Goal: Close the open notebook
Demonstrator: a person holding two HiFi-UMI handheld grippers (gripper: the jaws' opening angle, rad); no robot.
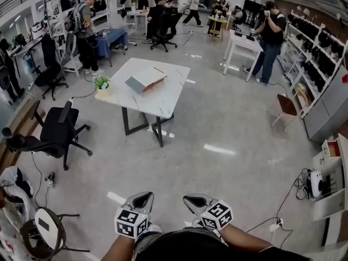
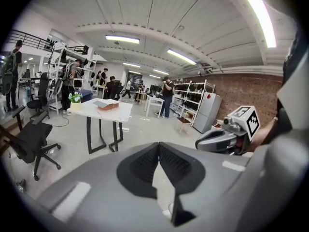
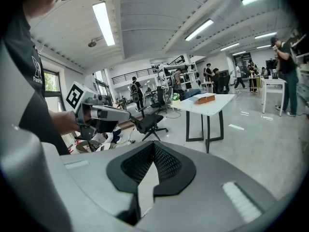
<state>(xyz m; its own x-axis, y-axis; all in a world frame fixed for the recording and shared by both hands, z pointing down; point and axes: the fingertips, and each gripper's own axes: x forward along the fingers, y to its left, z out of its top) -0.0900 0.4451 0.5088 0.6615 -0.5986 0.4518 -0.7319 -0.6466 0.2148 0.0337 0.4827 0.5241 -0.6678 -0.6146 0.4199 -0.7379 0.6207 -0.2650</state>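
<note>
Spreading across most of the head view, the pale glossy floor (image 1: 234, 129) carries a white counter (image 1: 163, 99) on black legs. The counter stands at 12 o'clock from the person, well apart from both hand-held grippers. A black office chair (image 1: 57, 129) stands at the counter's 8 o'clock.

At 6 o'clock in the head view, the left hand-held gripper (image 1: 140, 200) and right hand-held gripper (image 1: 196, 203) are held side by side, close to the body. Both point up-frame towards the counter. In each gripper's own view the jaws meet at the tips, with nothing between them.

The notebook (image 1: 145, 80) lies near the middle of the counter. In the head view its long axis runs from about 8 o'clock to 2 o'clock. A grey cover slopes above a brownish edge that faces 5 o'clock; how wide it gapes cannot be told. A small potted plant (image 1: 101, 82) sits at the counter's 9 o'clock corner, apart from the notebook.

Only the head view looks down on the counter top. The two gripper views show the counter from the side, with its legs and the ceiling lights. The left gripper view also shows the right hand-held gripper at 3 o'clock. The right gripper view shows the left one at 9 o'clock, and the notebook's brown side.
</note>
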